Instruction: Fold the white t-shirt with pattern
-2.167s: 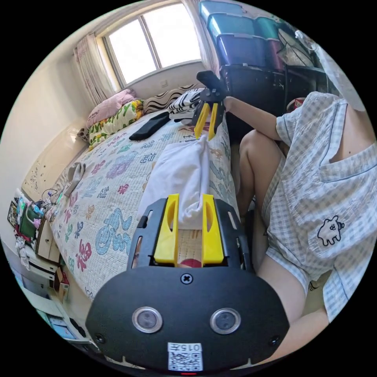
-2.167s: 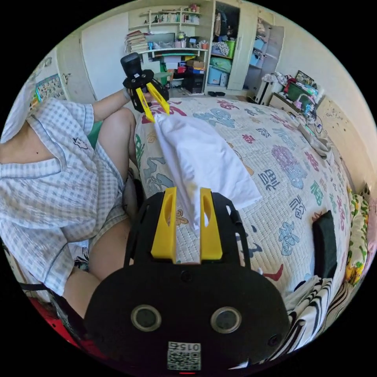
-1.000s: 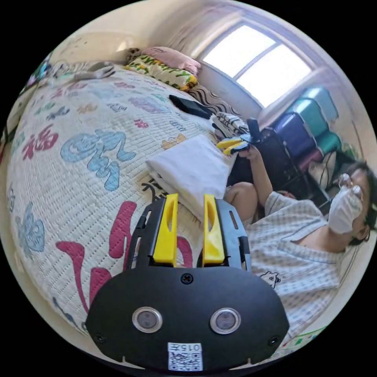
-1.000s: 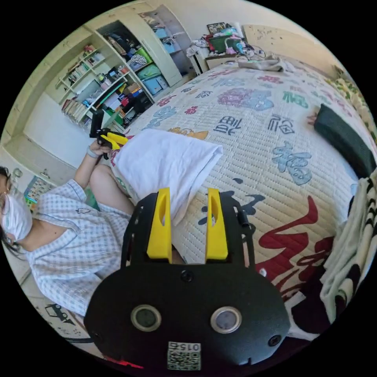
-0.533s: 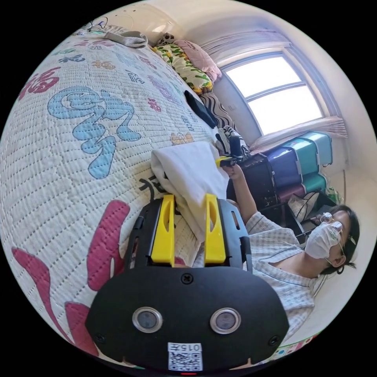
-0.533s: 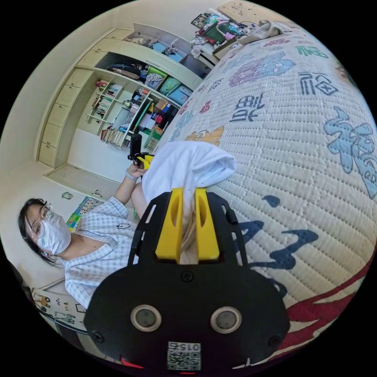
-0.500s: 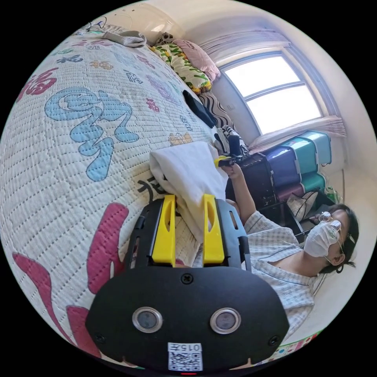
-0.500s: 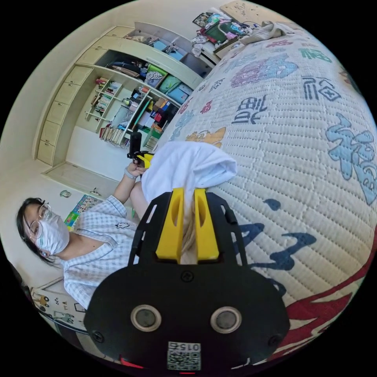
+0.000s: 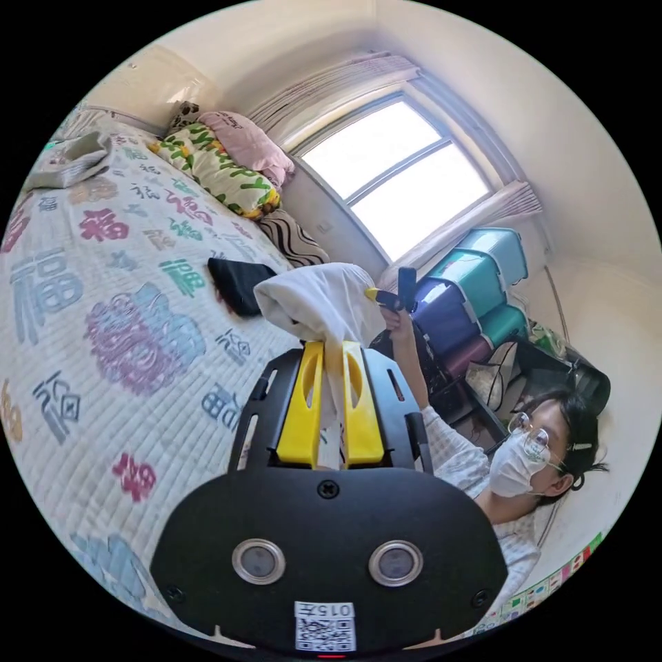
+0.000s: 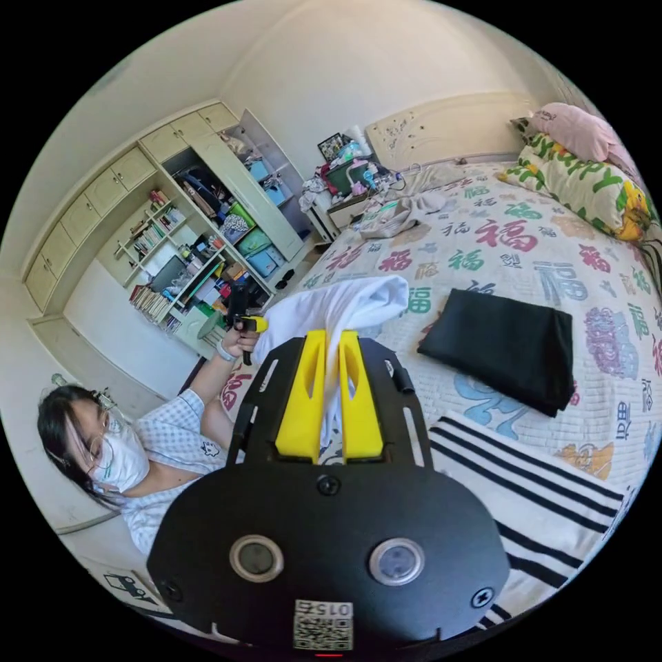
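While L gripper (image 9: 329, 358) now clamps t-shirt (image 9: 321, 300) like R gripper (image 10: 329, 348), it's prob. lifted off bed (image 9: 103, 289).

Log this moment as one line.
left gripper: shut on t-shirt | right gripper: shut on t-shirt | t-shirt: folded, lifted above bed

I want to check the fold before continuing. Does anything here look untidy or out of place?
The white t-shirt is not lying flat: it is a bunched bundle, pinched at one end by the left gripper and at the other by the right gripper. By contrast, the black garment lies neatly folded on the bed.
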`<state>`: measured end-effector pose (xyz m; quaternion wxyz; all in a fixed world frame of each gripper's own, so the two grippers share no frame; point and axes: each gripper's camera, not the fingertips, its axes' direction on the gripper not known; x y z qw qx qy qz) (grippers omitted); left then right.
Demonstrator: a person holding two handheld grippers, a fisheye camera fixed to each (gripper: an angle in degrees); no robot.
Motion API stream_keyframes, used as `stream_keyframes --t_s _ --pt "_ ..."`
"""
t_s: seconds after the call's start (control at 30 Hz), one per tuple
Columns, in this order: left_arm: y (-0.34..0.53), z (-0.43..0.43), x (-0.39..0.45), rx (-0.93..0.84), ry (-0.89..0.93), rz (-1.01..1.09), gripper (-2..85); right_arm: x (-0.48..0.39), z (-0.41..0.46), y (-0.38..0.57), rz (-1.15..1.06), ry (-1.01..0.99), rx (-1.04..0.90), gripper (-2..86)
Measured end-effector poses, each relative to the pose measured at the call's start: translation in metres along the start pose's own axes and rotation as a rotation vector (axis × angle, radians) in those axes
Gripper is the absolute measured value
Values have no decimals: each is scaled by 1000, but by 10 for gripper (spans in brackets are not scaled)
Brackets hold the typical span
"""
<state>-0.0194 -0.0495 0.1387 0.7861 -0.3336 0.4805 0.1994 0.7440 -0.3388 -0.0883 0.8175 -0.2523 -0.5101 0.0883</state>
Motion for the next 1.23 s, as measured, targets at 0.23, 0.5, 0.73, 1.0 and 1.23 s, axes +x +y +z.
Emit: stream_keyframes --t_s 0.23,0.5,0.73,1.0,1.23 --pt "-93 106 -7 -50 145 33 42 29 -87 -8 121 163 124 29" --pt "-139 145 -35 33 30 -7 40 88 -34 -58 239 354 160 30" --pt "-126 183 -116 28 -214 -158 46 176 73 -69 452 464 13 40" --pt "-72 175 -149 64 -261 -196 50 155 31 -17 470 328 344 56" --pt "-3 167 -45 -51 -135 101 79 33 -42 82 165 303 417 62"
